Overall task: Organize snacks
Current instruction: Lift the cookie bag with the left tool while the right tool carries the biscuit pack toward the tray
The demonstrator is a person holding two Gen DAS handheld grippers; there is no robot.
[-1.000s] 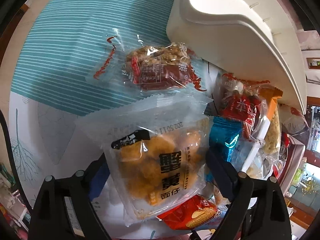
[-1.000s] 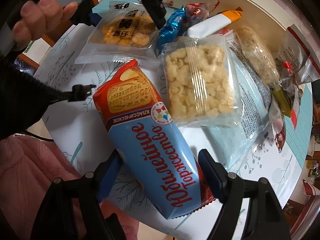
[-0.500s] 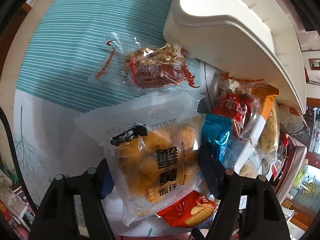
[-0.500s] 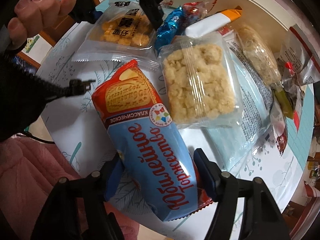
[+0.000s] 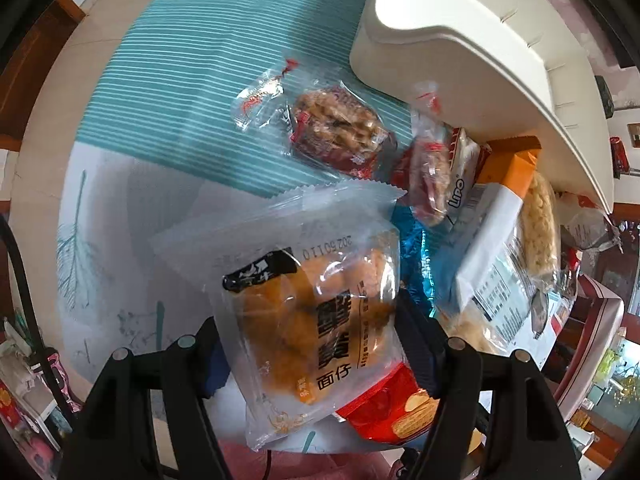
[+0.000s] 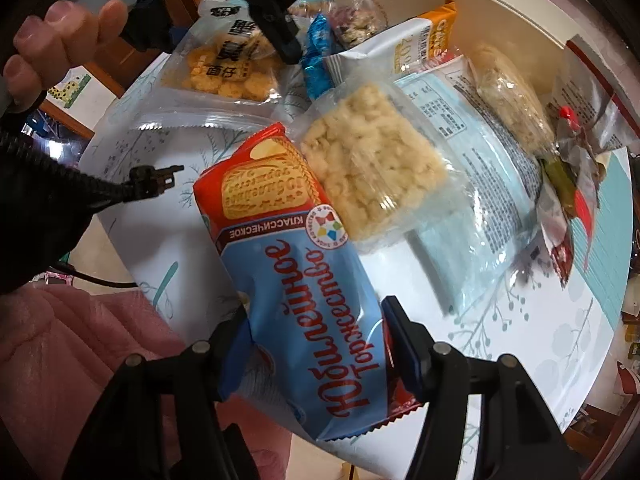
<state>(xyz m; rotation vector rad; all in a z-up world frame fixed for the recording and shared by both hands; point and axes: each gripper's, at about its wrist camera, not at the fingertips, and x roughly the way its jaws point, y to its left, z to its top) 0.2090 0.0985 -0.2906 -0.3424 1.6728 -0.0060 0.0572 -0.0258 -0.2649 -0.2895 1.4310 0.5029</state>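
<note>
Left gripper [image 5: 312, 340] jaws clamp one clear packet of orange biscuits [image 5: 316, 320]; right gripper [image 6: 316, 336] jaws clamp one blue-red biscuit pack [image 6: 296, 264]; one white bin [image 5: 460, 40] on table [image 5: 104, 200].

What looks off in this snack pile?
Nothing spilled or torn. Packets lie jumbled and overlapping beside the white bin, none visibly in it. Each gripper's jaws grip a packet: left the yellow pack, right the blue biscuits.
</note>
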